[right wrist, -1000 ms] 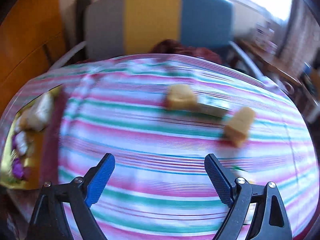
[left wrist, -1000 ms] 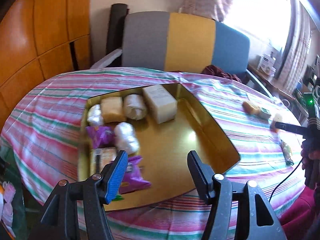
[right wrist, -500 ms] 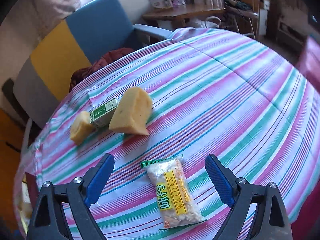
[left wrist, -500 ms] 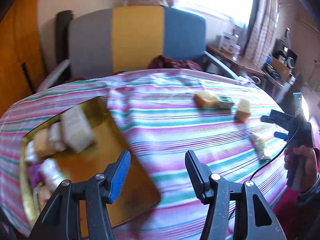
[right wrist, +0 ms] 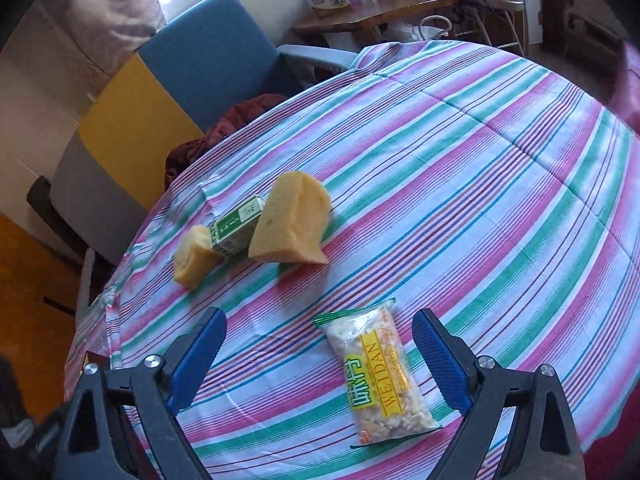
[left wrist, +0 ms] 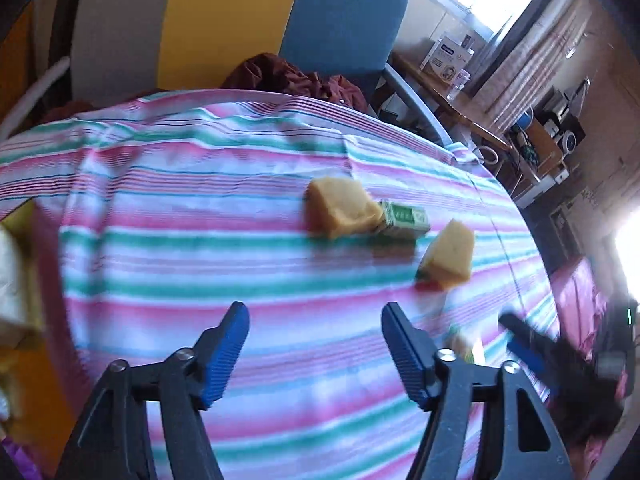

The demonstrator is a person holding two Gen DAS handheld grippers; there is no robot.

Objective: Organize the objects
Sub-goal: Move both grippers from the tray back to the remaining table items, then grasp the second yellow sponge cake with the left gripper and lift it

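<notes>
Left gripper (left wrist: 314, 338) has swung off the gold tray (left wrist: 16, 216), jaws wide, empty. Right gripper (right wrist: 320, 344) gapes empty over snack packet (right wrist: 380, 376); two sponges (right wrist: 290, 224) flank green box (right wrist: 236, 226) beyond.

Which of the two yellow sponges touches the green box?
The smaller sponge, left of the green box, touches it. The bigger sponge stands slightly apart.

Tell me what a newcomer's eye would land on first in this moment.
Probably the striped tablecloth that fills both views, then the clear snack packet with a yellow label, lying between the open right gripper's fingers. Beyond it, a small green box sits wedged between two yellow sponge-like blocks, the larger one nearer the packet.
</notes>
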